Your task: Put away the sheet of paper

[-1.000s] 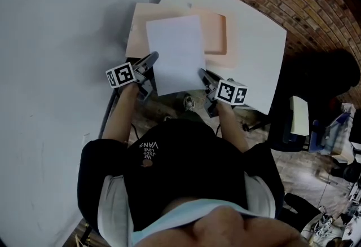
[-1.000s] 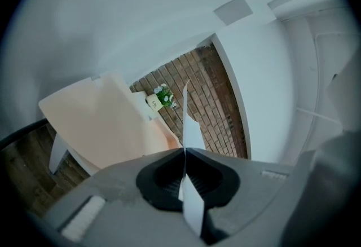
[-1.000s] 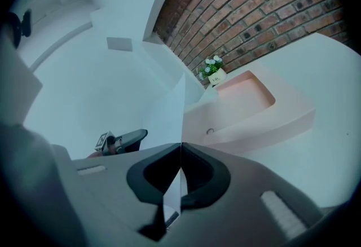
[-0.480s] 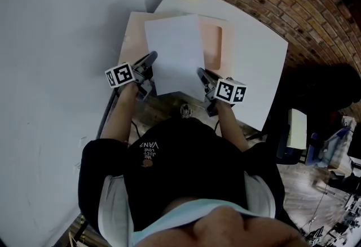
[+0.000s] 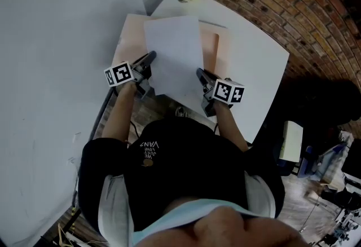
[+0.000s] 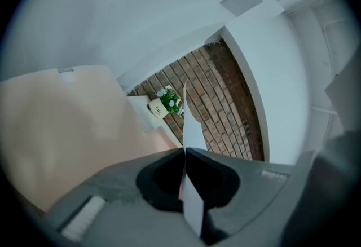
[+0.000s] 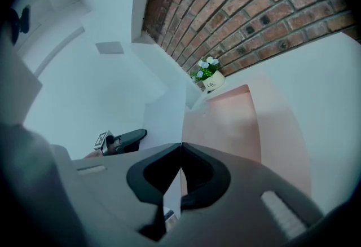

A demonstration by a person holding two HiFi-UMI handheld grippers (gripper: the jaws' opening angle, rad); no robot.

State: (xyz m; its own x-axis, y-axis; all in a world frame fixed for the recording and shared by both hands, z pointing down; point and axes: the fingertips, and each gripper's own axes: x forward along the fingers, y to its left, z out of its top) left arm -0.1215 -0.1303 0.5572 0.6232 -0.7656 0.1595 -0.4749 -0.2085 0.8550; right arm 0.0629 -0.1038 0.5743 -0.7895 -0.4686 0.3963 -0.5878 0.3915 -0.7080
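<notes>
Left tongs (image 5: pixel 151 57): clamped on sheet of paper (image 5: pixel 174 54) | right tongs (image 5: pixel 199 73): clamped on same sheet | sheet above pink tray (image 5: pixel 128 37)

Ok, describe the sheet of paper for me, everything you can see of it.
The sheet of paper is plain white, blank and rectangular, thin enough to bow slightly. It is held roughly flat over the peach tray on the white table, hiding most of the tray. The left gripper has its jaws closed on the near left edge, and the right gripper pinches the near right edge. Whether the far end touches the tray cannot be told.
</notes>
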